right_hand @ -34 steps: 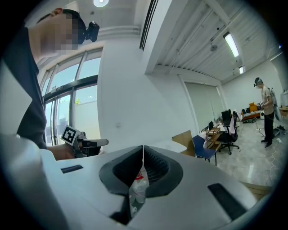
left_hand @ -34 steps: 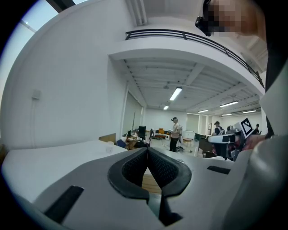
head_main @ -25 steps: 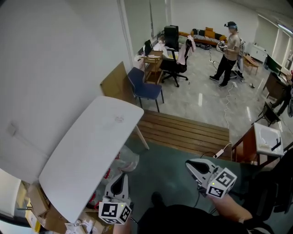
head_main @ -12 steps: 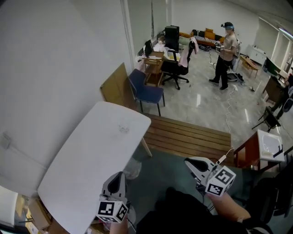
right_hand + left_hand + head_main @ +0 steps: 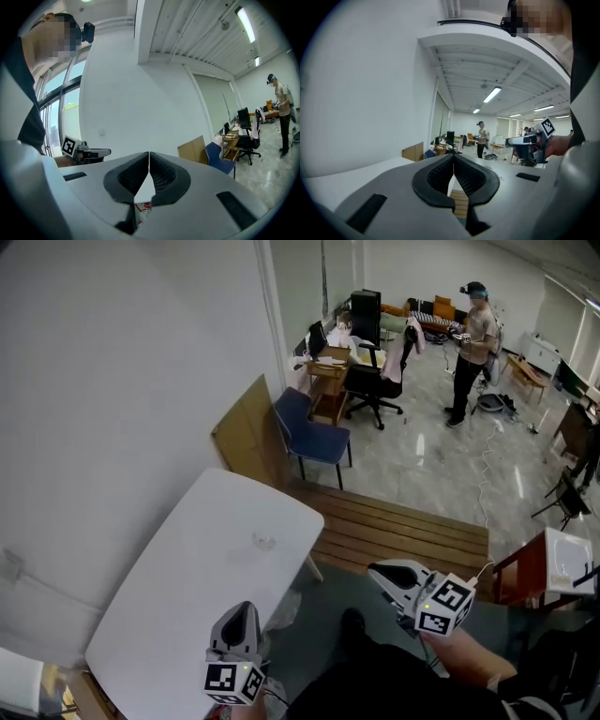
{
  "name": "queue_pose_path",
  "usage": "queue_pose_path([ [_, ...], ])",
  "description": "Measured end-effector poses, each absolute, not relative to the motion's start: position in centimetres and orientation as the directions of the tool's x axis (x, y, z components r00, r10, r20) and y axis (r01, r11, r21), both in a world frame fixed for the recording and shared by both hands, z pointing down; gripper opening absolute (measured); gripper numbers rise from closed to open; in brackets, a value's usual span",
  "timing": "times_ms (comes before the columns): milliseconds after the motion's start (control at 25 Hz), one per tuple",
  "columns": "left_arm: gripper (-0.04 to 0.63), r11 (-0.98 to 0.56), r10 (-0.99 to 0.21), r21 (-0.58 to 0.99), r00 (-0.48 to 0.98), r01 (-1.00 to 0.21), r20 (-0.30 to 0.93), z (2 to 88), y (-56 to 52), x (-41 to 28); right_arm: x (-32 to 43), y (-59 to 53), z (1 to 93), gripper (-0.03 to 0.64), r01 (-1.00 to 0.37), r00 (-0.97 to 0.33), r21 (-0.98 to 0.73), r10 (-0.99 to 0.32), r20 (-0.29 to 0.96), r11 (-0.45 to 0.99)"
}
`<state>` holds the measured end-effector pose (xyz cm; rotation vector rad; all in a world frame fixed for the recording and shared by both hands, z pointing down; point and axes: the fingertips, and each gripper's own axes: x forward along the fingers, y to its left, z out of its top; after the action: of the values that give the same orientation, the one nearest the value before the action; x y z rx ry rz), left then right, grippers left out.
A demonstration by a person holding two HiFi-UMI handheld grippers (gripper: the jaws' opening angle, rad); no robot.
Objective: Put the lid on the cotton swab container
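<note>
Two tongs pressed together: left tongs (image 5: pixel 241 613), right tongs (image 5: pixel 377 570) | white table (image 5: pixel 197 568) against wall (image 5: pixel 112 381) | blue chair (image 5: pixel 314 432) beyond

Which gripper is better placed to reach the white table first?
Left, probably: the left gripper sits at the white table's edge, the right gripper over the floor beside it. Both are shut, empty.
</note>
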<state>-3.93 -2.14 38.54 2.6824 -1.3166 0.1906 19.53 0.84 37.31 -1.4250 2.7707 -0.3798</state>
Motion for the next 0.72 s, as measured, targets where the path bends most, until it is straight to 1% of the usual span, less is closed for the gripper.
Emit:
queue_pose_path([
  [160, 0.014, -0.559, -0.808, 0.064, 0.560, -0.827, 0.181, 37.9, -7.0, -2.6, 21.1, -4.8, 36.2, 0.017, -0.770, -0.633, -0.198, -0.766, 0.114, 0.607],
  [280, 0.014, -0.522, -0.829, 0.106, 0.532, -0.847, 0.172, 37.8, -10.4, -1.7, 22.0, -8.4, 35.7, 0.016, -0.742, -0.667, -0.193, -0.737, 0.114, 0.642],
  [480, 0.014, -0.488, -0.851, 0.124, 0.503, -0.864, 0.153, 38.2, -13.1, 0.2, 22.7, -13.0, 36.1, 0.017, -0.699, -0.714, -0.173, -0.689, 0.124, 0.694],
  [560, 0.015, -0.487, -0.847, 0.132, 0.504, -0.863, 0.168, 38.9, -13.6, 0.5, 22.2, -14.4, 36.5, 0.017, -0.685, -0.727, -0.186, -0.675, 0.124, 0.704],
  [600, 0.020, -0.486, -0.844, 0.137, 0.505, -0.863, 0.181, 39.5, -13.8, 0.2, 21.5, -15.0, 36.7, 0.017, -0.676, -0.736, -0.195, -0.666, 0.125, 0.711],
  [720, 0.094, -0.480, -0.835, 0.170, 0.507, -0.861, 0.212, 41.0, -15.1, -1.6, 18.8, -16.8, 37.8, 0.017, -0.654, -0.756, -0.206, -0.637, 0.152, 0.728],
])
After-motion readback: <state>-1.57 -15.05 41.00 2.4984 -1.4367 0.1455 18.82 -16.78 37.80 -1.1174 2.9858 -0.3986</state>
